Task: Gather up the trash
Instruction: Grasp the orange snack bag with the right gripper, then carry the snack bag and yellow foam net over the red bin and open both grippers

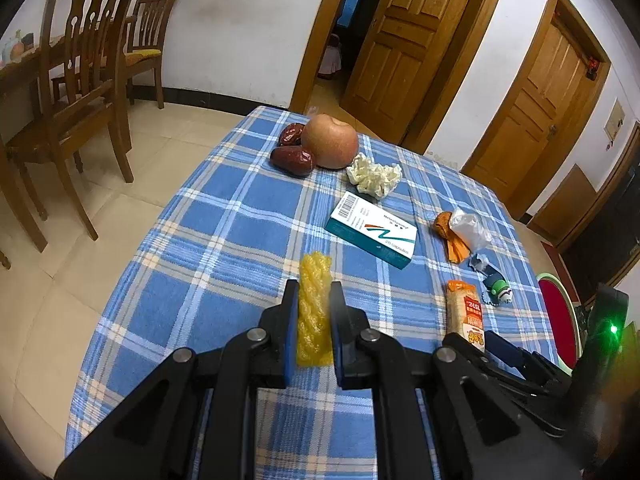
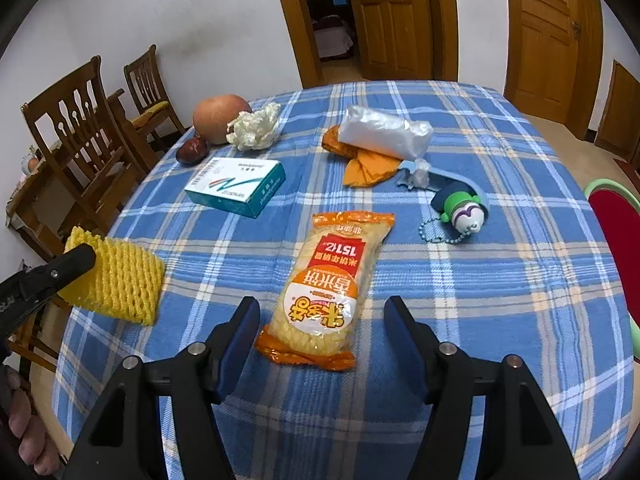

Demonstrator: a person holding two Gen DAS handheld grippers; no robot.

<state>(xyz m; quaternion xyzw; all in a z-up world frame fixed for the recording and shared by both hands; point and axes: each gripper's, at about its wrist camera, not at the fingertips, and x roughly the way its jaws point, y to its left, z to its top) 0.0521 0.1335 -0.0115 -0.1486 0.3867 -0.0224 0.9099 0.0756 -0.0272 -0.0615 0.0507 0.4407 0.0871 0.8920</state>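
My left gripper (image 1: pixel 314 292) is shut on a yellow foam fruit net (image 1: pixel 314 312), held on edge just above the blue plaid tablecloth (image 1: pixel 224 216). In the right wrist view the net (image 2: pixel 120 284) hangs at the table's left edge, with the left gripper's finger (image 2: pixel 76 262) on it. My right gripper (image 2: pixel 320 312) is open and empty, its jaws on either side of a rice cracker packet (image 2: pixel 324 288) lying flat. A crumpled white tissue (image 2: pixel 254 126), orange peel (image 2: pixel 366 166) and a clear plastic bag (image 2: pixel 384 130) lie farther back.
An apple (image 1: pixel 330 142) and red dates (image 1: pixel 292 160) sit at the far end. A teal and white medicine box (image 1: pixel 372 232) lies mid-table, a green toy keychain (image 2: pixel 462 210) to the right. Wooden chairs (image 1: pixel 80 92) stand to the left. A red and green stool (image 2: pixel 616 216) stands at the right.
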